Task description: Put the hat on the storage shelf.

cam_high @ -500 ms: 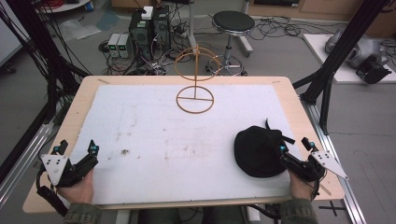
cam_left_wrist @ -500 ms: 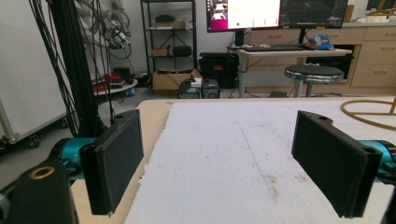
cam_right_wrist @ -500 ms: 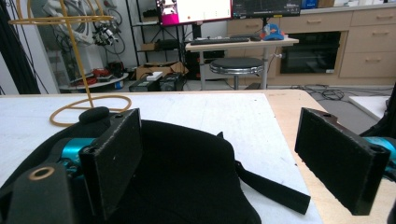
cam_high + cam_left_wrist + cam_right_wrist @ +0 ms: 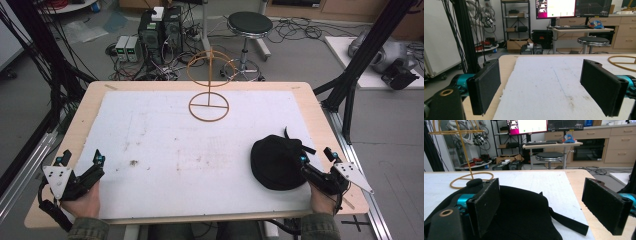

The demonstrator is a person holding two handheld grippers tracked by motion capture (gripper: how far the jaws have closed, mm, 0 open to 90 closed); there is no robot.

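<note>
Lab room, cluttered floor beyond the far edge of the table [image 4: 65, 135]: computer towers, cables, a round stool [image 4: 250, 22], black frame posts on both sides. Wooden table with a white sheet [image 4: 165, 135] covering most of its top; a few brown smudges on the sheet toward the near left.

Wire stand [image 4: 209, 85], tan-coloured, two rings on an upright stem, sits on the sheet at the middle of the far edge. Its base ring lies flat on the sheet.

Black cap [image 4: 276, 161] lies on the sheet near the near right corner, crown up, a strap trailing off it toward the right edge. In the right gripper view the cap [image 4: 524, 215] spreads under and between the fingers, with the strap running out to the right across the sheet.

Right gripper [image 4: 316, 159] is held at the near right corner, just beside the cap's right side. Fingers spread wide; left finger [image 4: 484, 205] stands over the cap's cloth, right finger [image 4: 606, 207] over bare wood at the table's edge. No pinch on the cap.

Left gripper [image 4: 80, 161] is held at the near left corner, well apart from the cap. Fingers [image 4: 485, 85] spread wide, nothing between them but sheet and table edge.
</note>
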